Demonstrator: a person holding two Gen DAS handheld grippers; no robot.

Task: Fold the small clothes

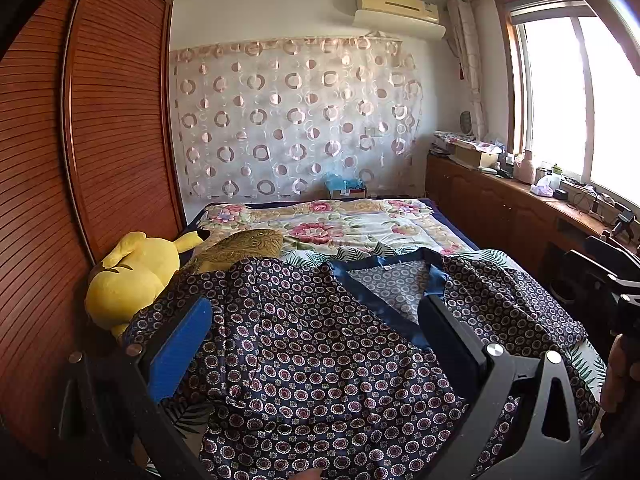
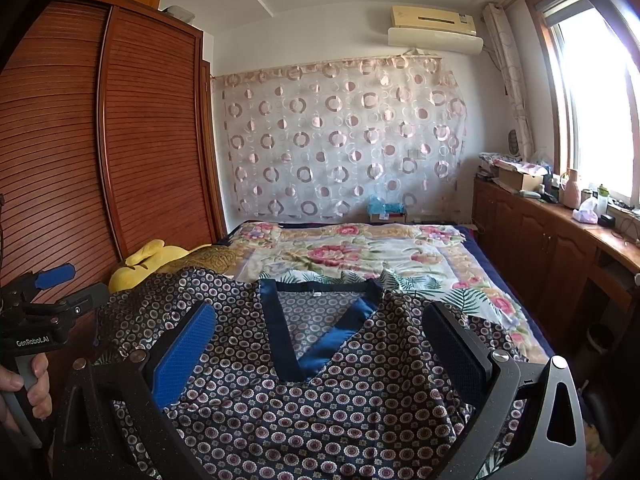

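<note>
A dark navy top with a small flower print (image 1: 320,360) lies spread on the bed, its blue satin V-neck collar (image 1: 384,280) towards the far end. It also shows in the right wrist view (image 2: 320,408), collar (image 2: 320,344) in the middle. My left gripper (image 1: 316,320) is open and empty, held above the top's left half. My right gripper (image 2: 320,340) is open and empty, held above the collar. The left gripper also shows at the left edge of the right wrist view (image 2: 48,292), held by a hand.
The bed (image 2: 360,256) has a floral cover. A yellow plush toy (image 1: 132,272) and a brown patterned cushion (image 1: 244,246) lie at the bed's left side against the wooden wardrobe (image 1: 100,140). A wooden cabinet with clutter (image 2: 560,224) runs under the window on the right.
</note>
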